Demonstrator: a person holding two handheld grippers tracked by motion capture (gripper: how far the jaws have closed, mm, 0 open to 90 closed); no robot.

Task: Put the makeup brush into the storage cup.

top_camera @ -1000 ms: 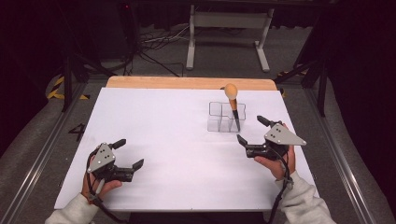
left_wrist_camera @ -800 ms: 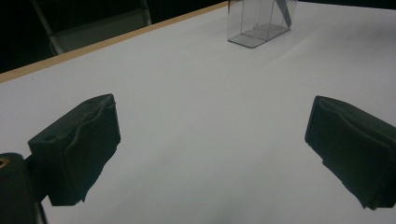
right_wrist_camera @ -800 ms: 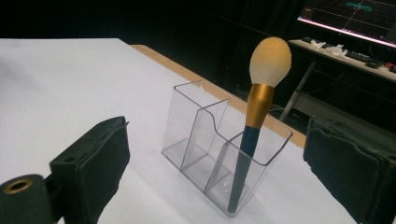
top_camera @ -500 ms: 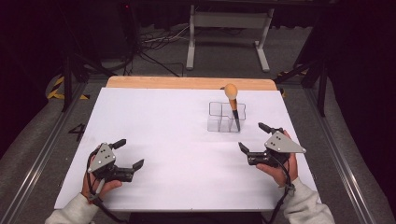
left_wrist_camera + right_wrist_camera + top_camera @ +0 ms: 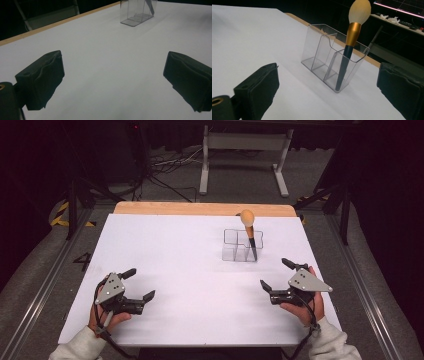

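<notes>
Between the two black jaws of the left gripper (image 5: 139,285) is only bare white worktop (image 5: 175,270); the jaws stand wide apart and hold nothing. This gripper sits near the front left of the worktop, in the person's left hand (image 5: 107,317). In the left gripper view, the jaws point across the white top toward a clear box far off.

On the other side, the right gripper (image 5: 276,275) also has its jaws wide apart and holds nothing. It sits near the front right of the worktop, in the person's right hand (image 5: 305,307). A grey plate with three corners sits on top of it.

Just past the right gripper stands the clear plastic holder (image 5: 239,246), toward the back right of the worktop. It has three little rooms in a row. A makeup brush (image 5: 352,42) stands in one end room, leaning a bit. It has a dark handle, a gold band and a soft pale tip pointing up. The other two rooms hold nothing.

Behind the worktop is a dark floor with cables (image 5: 165,165) and a metal stand (image 5: 245,150).
</notes>
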